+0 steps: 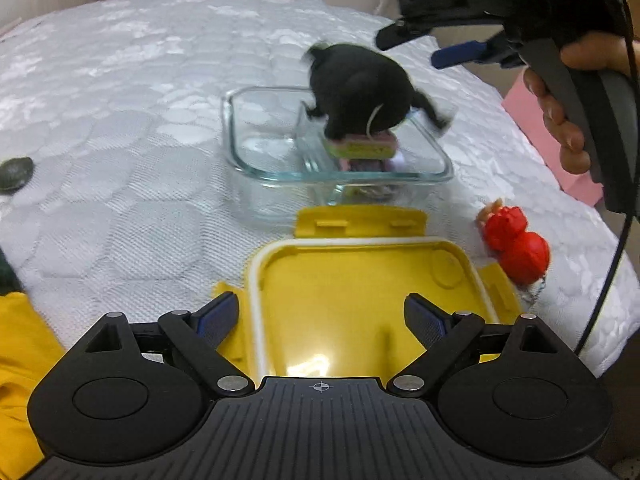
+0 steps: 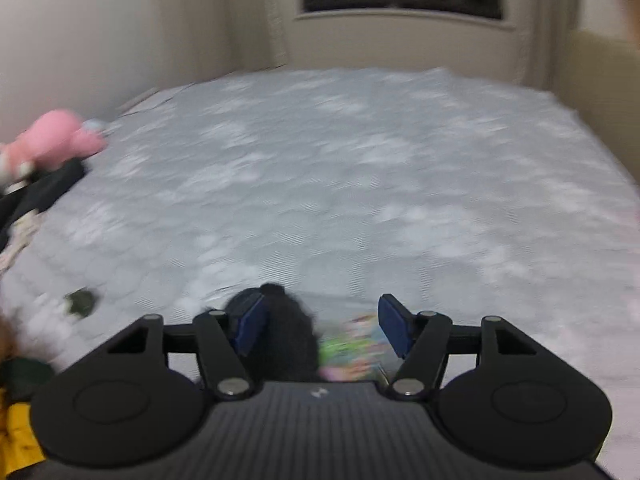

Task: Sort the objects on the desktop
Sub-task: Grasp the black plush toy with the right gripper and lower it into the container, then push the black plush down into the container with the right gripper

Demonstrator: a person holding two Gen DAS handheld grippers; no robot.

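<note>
A clear glass container (image 1: pixel 248 148) sits on the white bedspread. A black plush toy (image 1: pixel 360 88) rests on pink and green items (image 1: pixel 362 150) at the container's right side. My right gripper (image 1: pixel 432 46) hangs open above and to the right of the toy, apart from it. In the right wrist view the toy (image 2: pixel 284 336) lies blurred below the open right gripper (image 2: pixel 320 320). My left gripper (image 1: pixel 320 316) is open and empty above a yellow lid (image 1: pixel 352 296) lying in front of the container.
A red toy figure (image 1: pixel 516 240) lies right of the lid. A dark stone (image 1: pixel 16 174) lies at the far left. A pink box (image 1: pixel 540 132) is at the right edge. A pink plush (image 2: pixel 56 140) and dark cloth lie at the left of the bed.
</note>
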